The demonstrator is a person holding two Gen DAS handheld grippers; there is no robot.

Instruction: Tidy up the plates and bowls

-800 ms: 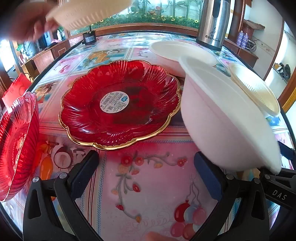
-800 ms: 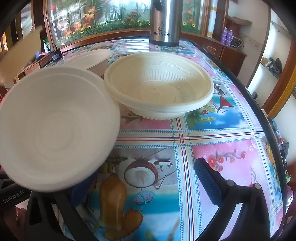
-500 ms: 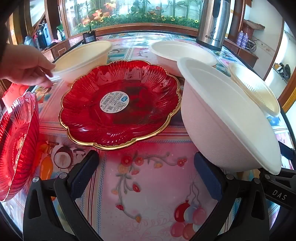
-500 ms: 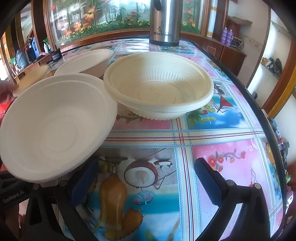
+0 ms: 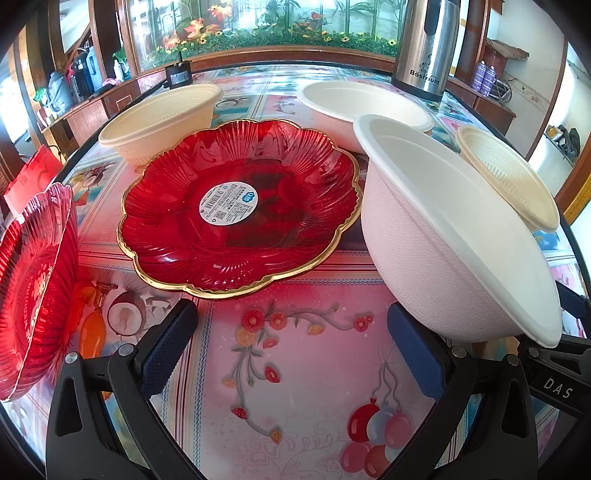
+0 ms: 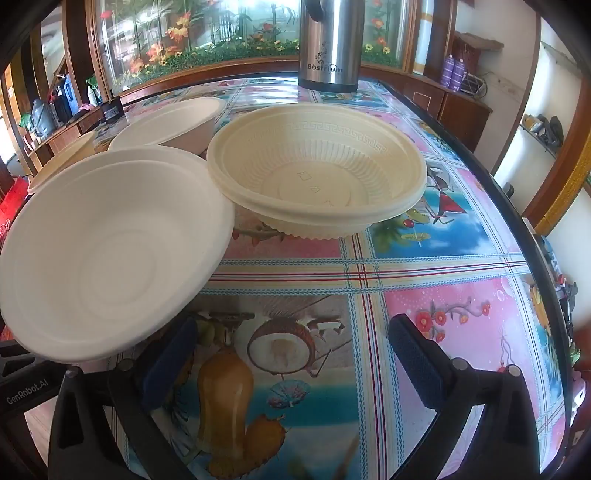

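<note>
Table (image 6: 424, 266): covered by a glossy, brightly printed cloth. Far edge: bordered by a wood-framed glass case (image 5: 258, 33) filled with flowers and greenery. Steel flask (image 6: 328, 40): stood before it. Wooden cabinets (image 6: 458, 103) and white walls (image 5: 524, 33): lit by daylight.

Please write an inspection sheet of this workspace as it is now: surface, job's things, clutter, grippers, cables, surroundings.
Surface: table under a colourful printed cloth.
Job's things: gold-rimmed red plate lying flat; second red plate tilted at the left edge; near white bowl tilted; far white bowl upright; cream bowl alone; two cream bowls nested.
Clutter: steel flask; small black device.
Grippers: left gripper and right gripper both open, holding nothing.
Cables: nothing seen.
Surroundings: flower display behind glass; wooden cabinets.
</note>
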